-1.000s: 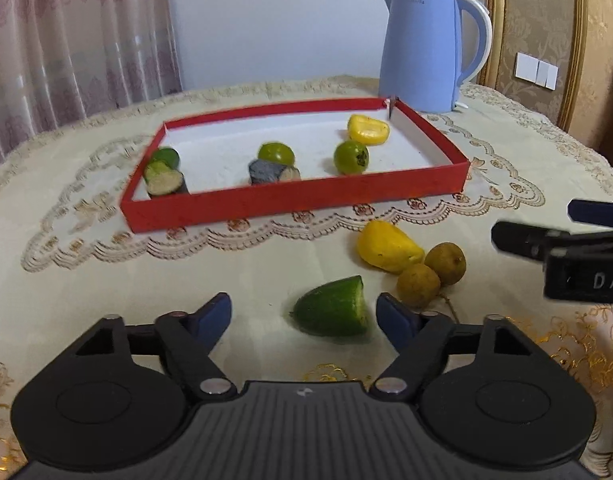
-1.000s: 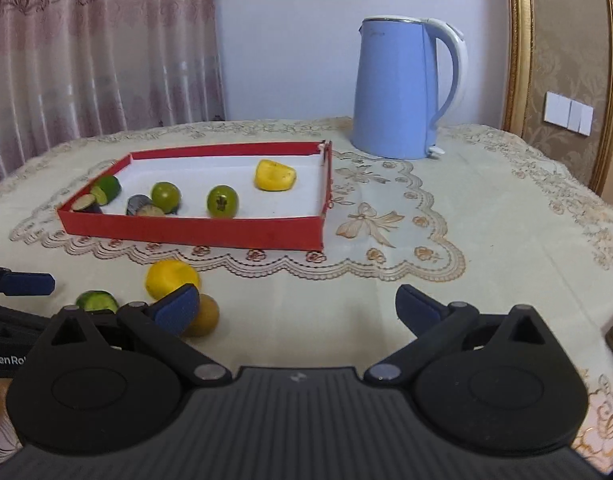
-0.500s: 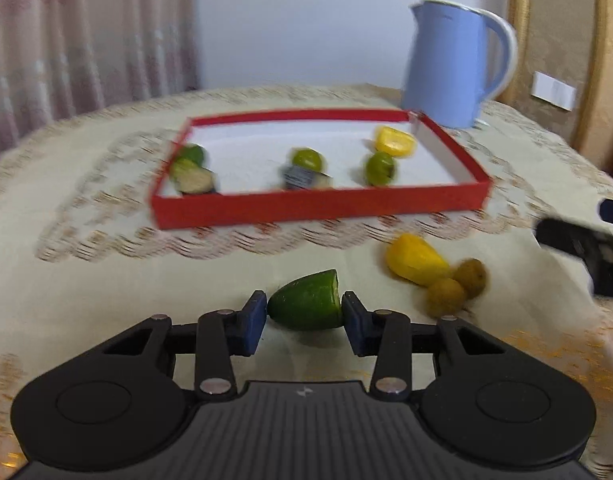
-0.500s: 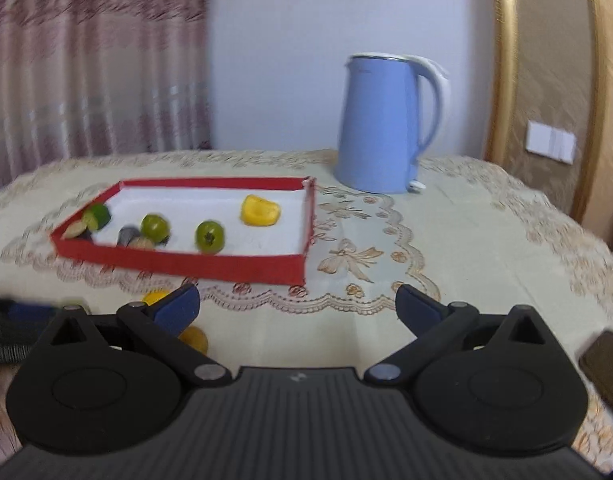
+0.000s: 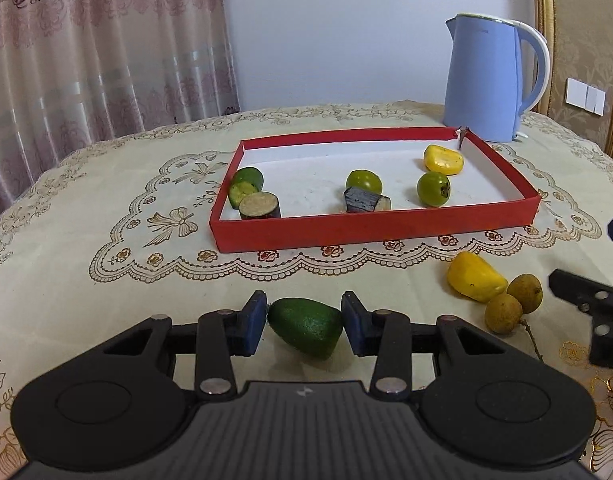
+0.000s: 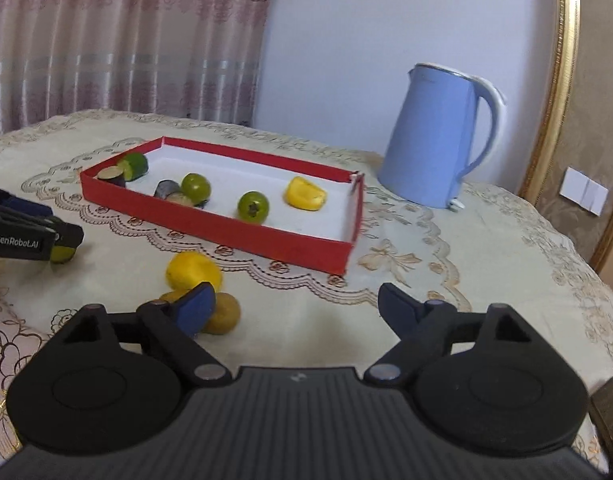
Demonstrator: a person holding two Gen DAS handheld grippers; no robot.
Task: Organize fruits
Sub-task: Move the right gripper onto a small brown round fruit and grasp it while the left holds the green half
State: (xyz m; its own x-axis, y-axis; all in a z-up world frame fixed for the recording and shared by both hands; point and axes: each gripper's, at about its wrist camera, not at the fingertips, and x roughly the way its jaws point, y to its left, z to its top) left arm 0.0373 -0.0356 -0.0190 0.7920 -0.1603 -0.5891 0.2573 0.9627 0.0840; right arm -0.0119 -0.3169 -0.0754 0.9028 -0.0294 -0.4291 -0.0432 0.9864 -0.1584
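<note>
between left gripper (image 5: 303, 323) pads: green fruit half (image 5: 306, 327), clamped.

One name I can read

From my right camera I see white letters, "GenRobot.AI", on the black side of the left gripper (image 6: 46, 236), at the left of the scene. The blue kettle (image 6: 434, 136), far on the right, has a small mark near its top, but it is too tiny for me to read. I find no other words or numbers.
</note>
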